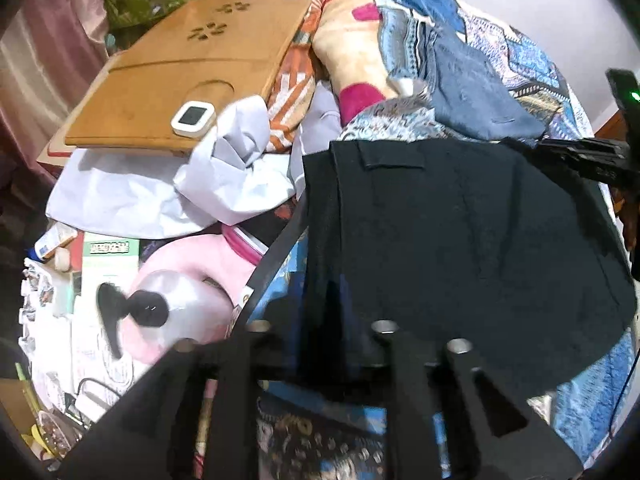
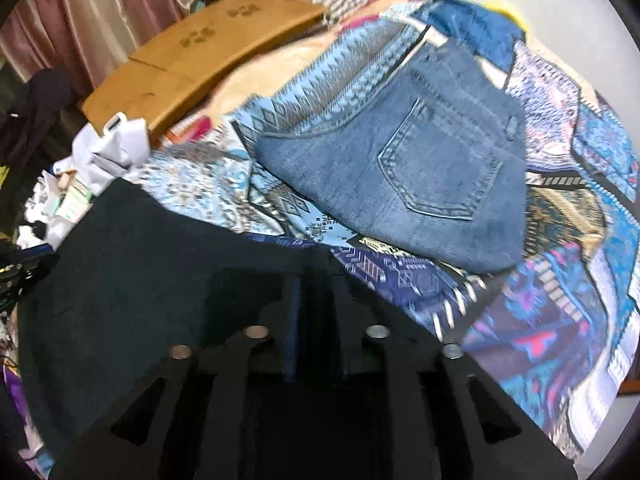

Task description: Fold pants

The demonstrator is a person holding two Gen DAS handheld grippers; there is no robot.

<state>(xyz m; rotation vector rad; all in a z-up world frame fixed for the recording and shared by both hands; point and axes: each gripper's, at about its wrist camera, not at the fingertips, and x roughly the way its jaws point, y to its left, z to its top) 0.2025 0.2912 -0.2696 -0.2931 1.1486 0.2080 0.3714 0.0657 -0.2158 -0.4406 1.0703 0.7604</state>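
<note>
Nearest my left cam: left gripper (image 1: 320, 344), black fingers w/ metal studs, hanging over the near-left edge of the black pants (image 1: 472, 240). Jaws part-open w/ a dark fold of cloth in the gap; can't tell if the pads press on it. Pants lie flat on the bed, on a blue patterned bedspread (image 1: 592, 408), pocket flap at the far edge. A black strap (image 1: 276, 252) runs diagonally along their left side.

Right cam: right gripper (image 2: 316, 320) over the near-right part of the same pants (image 2: 132, 280). Jaws a bit apart, dark cloth and a blue strip in the gap; grip unclear, view is blurred. In the left view the right gripper (image 1: 588, 160) shows at the far-right corner of the pants.

Beyond the pants, folded jeans (image 2: 412, 176) lie on the bedspread (image 2: 568, 320), back pocket up, well apart from the black pair. Far left: wooden lap tray (image 1: 192, 76) w/ a small white gadget (image 1: 194, 118) on its near edge. White garment (image 1: 168, 196) bunched near it. Pink pillow (image 1: 188, 292) near left, among clutter.
</note>
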